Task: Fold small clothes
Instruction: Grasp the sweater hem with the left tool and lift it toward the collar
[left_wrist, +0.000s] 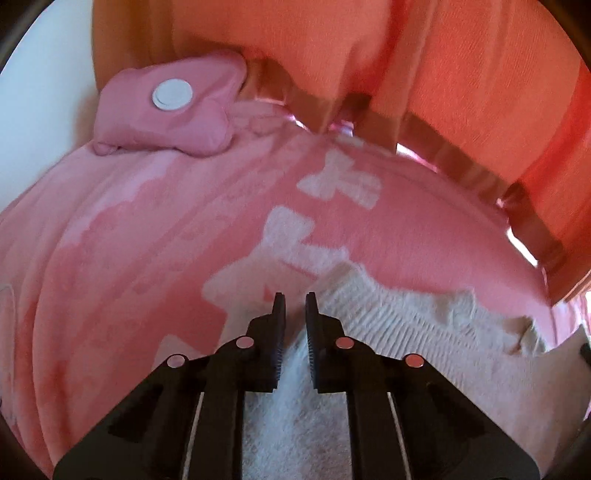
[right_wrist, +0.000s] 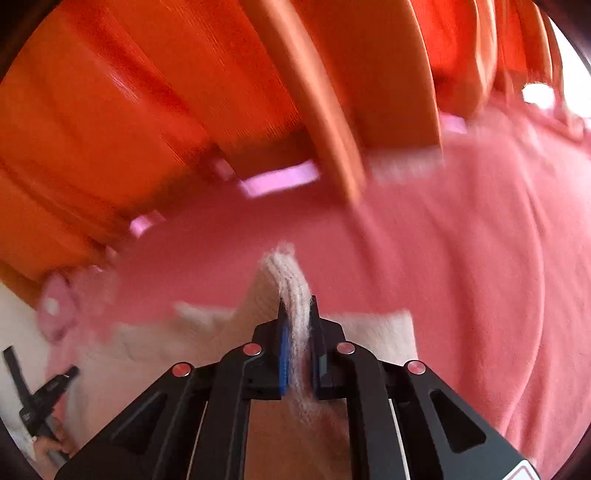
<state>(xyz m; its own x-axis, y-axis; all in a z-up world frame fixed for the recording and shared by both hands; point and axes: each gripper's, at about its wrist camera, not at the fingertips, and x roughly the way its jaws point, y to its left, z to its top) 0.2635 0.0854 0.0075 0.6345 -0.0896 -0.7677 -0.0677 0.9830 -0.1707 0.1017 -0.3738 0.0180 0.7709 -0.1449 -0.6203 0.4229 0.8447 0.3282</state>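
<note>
A cream knitted garment (left_wrist: 406, 325) with a ribbed edge lies on a pink blanket (left_wrist: 147, 240) patterned with white bows. My left gripper (left_wrist: 295, 299) points down at the garment's near part, and its jaws are pinched on a fold of the cream fabric. In the right wrist view my right gripper (right_wrist: 297, 306) is shut on the ribbed edge of the same garment (right_wrist: 369, 332), and a ridge of knit stands up between and beyond the fingertips. The left gripper (right_wrist: 72, 371) also shows small at the lower left there, with a hand below it.
A folded pink piece of clothing (left_wrist: 166, 118) with a round white button (left_wrist: 172, 94) rests at the blanket's far left. Orange wooden slats (left_wrist: 461, 74) rise right behind the blanket (right_wrist: 461, 258) along its far edge. A white wall (left_wrist: 44, 110) shows at the left.
</note>
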